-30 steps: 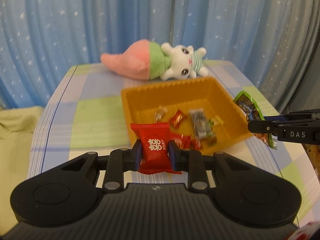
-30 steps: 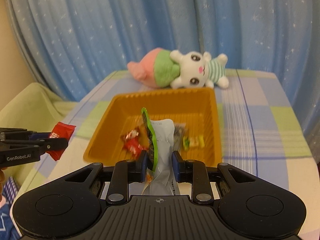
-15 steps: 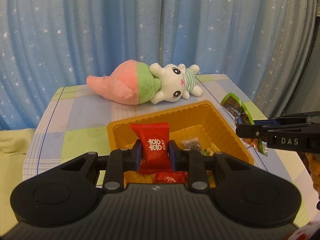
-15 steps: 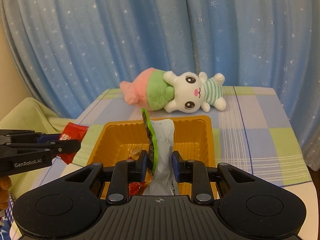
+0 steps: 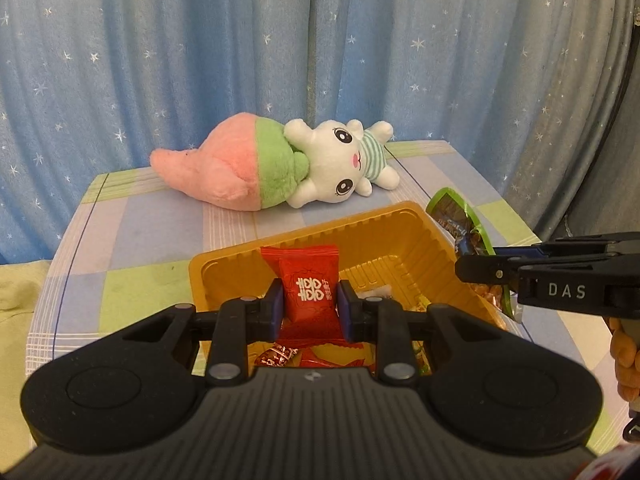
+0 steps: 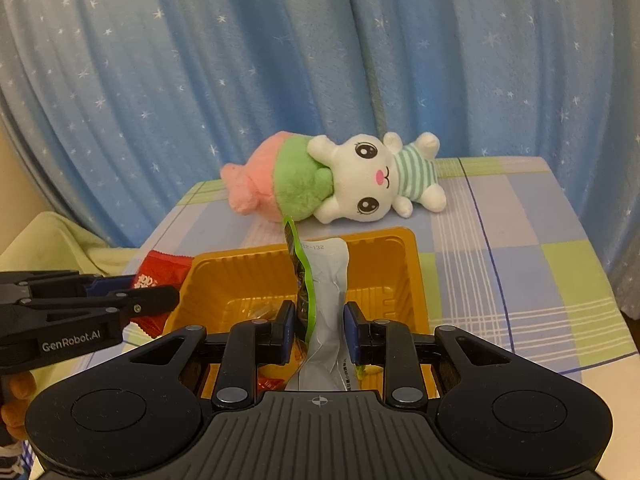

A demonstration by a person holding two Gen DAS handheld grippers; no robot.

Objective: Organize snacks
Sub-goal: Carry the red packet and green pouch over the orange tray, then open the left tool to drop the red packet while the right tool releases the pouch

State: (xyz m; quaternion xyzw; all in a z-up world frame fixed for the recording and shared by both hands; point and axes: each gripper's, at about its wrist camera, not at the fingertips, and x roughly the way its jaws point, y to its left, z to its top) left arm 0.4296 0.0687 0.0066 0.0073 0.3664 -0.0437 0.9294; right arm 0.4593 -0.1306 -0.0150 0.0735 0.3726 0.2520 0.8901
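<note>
Both of my grippers have slid across the table since a second ago, so the yellow tray now sits low and close in my views, and the plush bunny looks nearer. My left gripper is squeezed tight on a red candy packet, held up over the near side of the tray. My right gripper is squeezed tight on a green and silver snack bag, standing upright over the tray too. More small wrapped candies lie down in the tray. The tray rests on a checked tablecloth, with a blue star curtain behind.
</note>
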